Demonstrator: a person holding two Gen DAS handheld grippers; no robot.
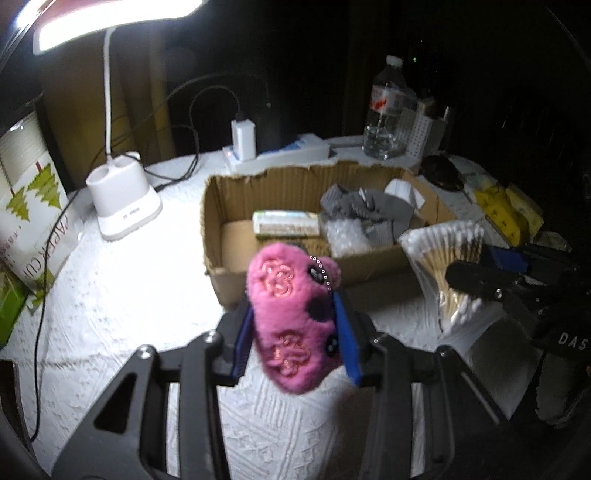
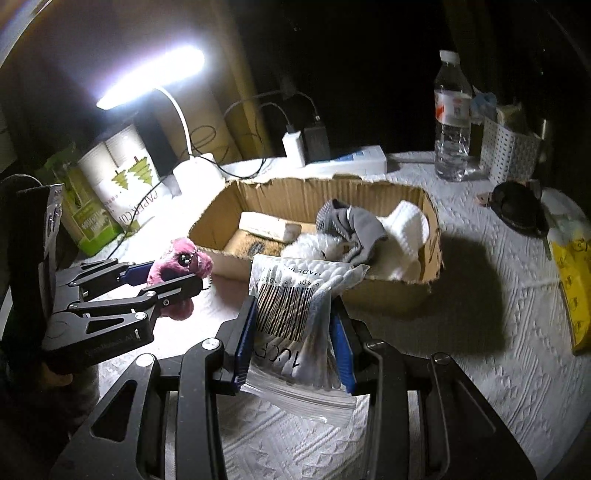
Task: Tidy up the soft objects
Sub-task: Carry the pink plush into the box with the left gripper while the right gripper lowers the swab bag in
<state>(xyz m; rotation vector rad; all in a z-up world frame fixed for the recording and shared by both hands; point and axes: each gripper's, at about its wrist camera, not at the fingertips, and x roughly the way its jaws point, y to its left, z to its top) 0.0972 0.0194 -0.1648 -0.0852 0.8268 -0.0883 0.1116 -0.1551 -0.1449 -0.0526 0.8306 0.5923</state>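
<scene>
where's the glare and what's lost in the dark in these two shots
Left wrist view: the desk lamp blows out the white tablecloth near its base; the pink plush toy in the left claw looks slightly soft. Right wrist view: the lamp flares, the background is black, and the cardboard box throws a hard shadow to the right.

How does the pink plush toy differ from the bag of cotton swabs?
The pink plush toy is fuzzy and opaque; the bag of cotton swabs is clear plastic with a barcode. The toy sits in the left gripper, the bag in the right gripper. Both are clamped in front of the cardboard box.
</scene>
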